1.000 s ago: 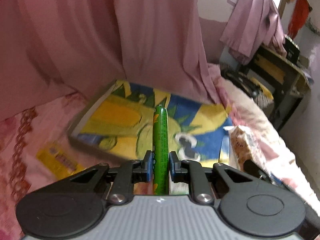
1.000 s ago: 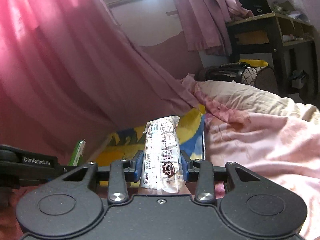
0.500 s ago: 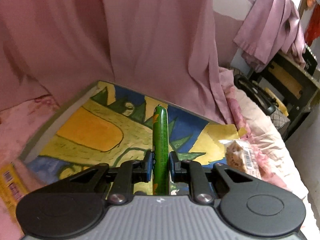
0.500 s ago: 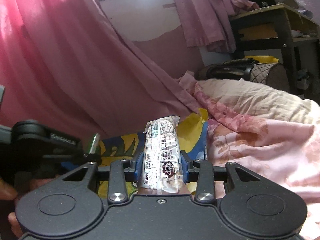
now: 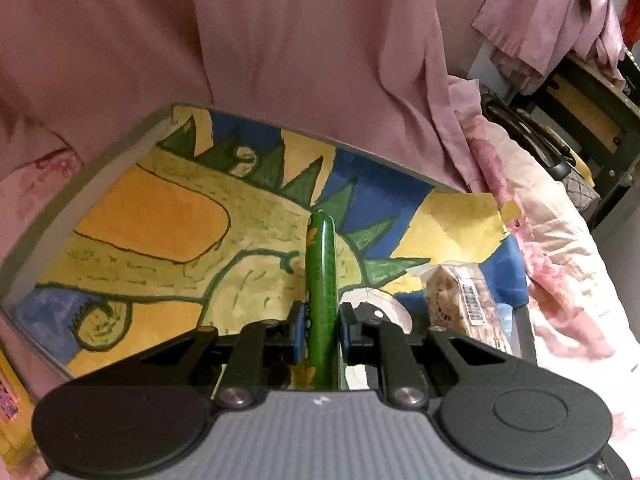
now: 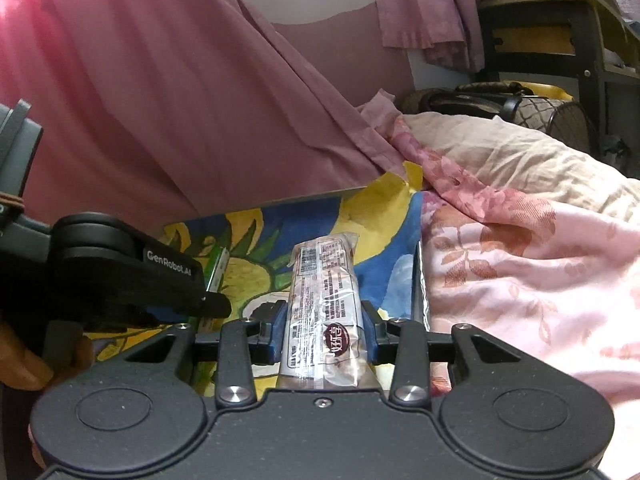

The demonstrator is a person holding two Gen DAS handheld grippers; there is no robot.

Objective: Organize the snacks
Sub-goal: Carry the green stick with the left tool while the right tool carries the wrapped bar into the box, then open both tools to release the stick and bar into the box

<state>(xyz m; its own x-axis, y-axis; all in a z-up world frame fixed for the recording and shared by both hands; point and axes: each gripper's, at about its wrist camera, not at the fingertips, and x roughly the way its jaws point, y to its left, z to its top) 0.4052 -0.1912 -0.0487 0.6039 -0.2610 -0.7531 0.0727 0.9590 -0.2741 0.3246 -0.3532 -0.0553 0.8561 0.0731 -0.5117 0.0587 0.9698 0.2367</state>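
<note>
Left gripper (image 5: 322, 322): fingers pinched tight on a slim green snack stick (image 5: 320, 280), blue pads on both flat sides. The stick's long axis runs straight out along the fingers toward 12 o'clock, tip free in the air above the painted tray (image 5: 160, 216). No print legible on the green wrapper, only small yellow marks near the pads.

Right gripper (image 6: 324, 330): fingers partly closed, clamping a clear-wrapped snack bar (image 6: 322, 292) across its width. Its long axis also points to 12 o'clock, with the crimped end leaning slightly toward 1. Label: a block of dense small print, too fine to read, and a dark red round seal with white Chinese characters near the pads.

Key relation: both snacks are carried lengthwise over the tray, a flat board painted with a yellow-green spiky creature on blue, lying on the bed. In the left view the right-hand bar shows at 4 o'clock, near the tray's right edge (image 5: 464, 300). In the right view the left gripper's body sits at 9 o'clock, lettered "GenRobot.AI" (image 6: 168, 268), with the green stick's edge just beyond it. The left stick hangs over the tray's middle, the right bar over its right part; a set-down looks close for both, judged by the downward tilt.

Outward: pink curtain (image 5: 300, 48) at 12, floral bedsheet (image 6: 520, 272) at 3, a yellow packet (image 5: 10, 400) off the tray at 8 in the left view, print unreadable.
</note>
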